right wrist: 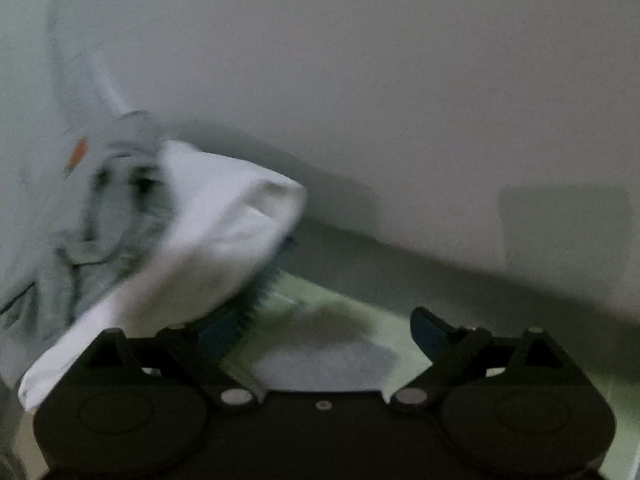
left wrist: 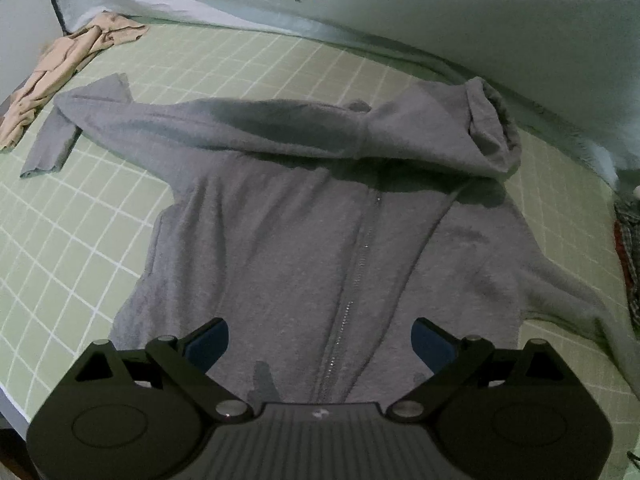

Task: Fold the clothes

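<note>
— Though spread flat on the green checked bed sheet [left wrist: 248, 60], zip side up, not folded: grey hoodie [left wrist: 288, 232] with hood [left wrist: 480, 136] lying over toward the right and one sleeve [left wrist: 60, 136] stretched out to the left, cuff bent back. Probably laid out like that to keep seams and edges easy to reach.

— And the left gripper [left wrist: 320, 340]?

— Hovering above the hem near the zip [left wrist: 360, 264], jaws wide apart, nothing between them. Fits either a garment just laid out or one about to be gathered; hard to tell which.

— Right gripper [right wrist: 324, 332]?

— Pointing off toward the wall, jaws likewise apart and empty. Blurred white cloth [right wrist: 208, 240] just beside the left finger, touching or not, unclear.

— Anything else on the bed?

— Beige garment [left wrist: 60, 64] crumpled at the far left, well apart from the hoodie; pale carrot-print quilt [left wrist: 360, 8] bunched along the far edge.

— Any baskets or boxes?

— None visible.
</note>
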The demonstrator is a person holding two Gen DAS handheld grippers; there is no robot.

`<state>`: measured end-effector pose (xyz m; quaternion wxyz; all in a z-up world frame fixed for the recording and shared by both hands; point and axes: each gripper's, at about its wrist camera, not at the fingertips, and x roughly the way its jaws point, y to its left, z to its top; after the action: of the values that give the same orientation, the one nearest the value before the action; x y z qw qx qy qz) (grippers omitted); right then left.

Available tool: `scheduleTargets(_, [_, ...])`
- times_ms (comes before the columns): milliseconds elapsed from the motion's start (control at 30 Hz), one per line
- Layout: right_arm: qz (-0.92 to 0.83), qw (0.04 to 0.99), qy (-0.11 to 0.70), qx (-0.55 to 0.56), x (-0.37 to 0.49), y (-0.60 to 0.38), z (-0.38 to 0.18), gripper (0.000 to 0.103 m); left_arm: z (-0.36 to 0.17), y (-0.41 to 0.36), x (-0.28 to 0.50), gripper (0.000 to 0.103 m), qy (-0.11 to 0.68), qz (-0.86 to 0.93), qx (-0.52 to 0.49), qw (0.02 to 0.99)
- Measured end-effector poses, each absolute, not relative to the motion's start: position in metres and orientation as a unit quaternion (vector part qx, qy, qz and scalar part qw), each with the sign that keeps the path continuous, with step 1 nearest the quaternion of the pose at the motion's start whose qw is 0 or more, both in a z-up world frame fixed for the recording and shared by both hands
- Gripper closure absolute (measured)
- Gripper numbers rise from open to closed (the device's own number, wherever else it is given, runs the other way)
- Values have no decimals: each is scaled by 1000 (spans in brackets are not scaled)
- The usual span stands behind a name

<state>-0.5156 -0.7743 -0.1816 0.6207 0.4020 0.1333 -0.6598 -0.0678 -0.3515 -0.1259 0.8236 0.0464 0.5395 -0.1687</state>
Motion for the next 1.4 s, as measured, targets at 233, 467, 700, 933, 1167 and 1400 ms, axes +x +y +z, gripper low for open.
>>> scheduleTargets(233, [-645,571,73,503,-535,-740,-222,16,-129,-353,-66,5,546,-169,51,819])
scheduleTargets(467, [-624,616,123,464,-504,-746,-220,71,-130,-360,-67,5,541,-184,56,818])
scheduleTargets(700, [-639,623,139,429,-516,-722,-193,96,-127,-345,-66,5,537,-171,32,825])
scheduleTargets(933, [-649,634,206,367,-546,-661,-139,96,-129,-339,-66,5,540,-180,30,821])
scheduleTargets(1167, [-627,607,232,430,-545,-675,-160,96,-130,-341,-66,5,534,-194,38,822])
scheduleTargets(1400, [-602,547,202,545,-547,-755,-209,95,-131,-342,-66,5,536,-180,30,824])
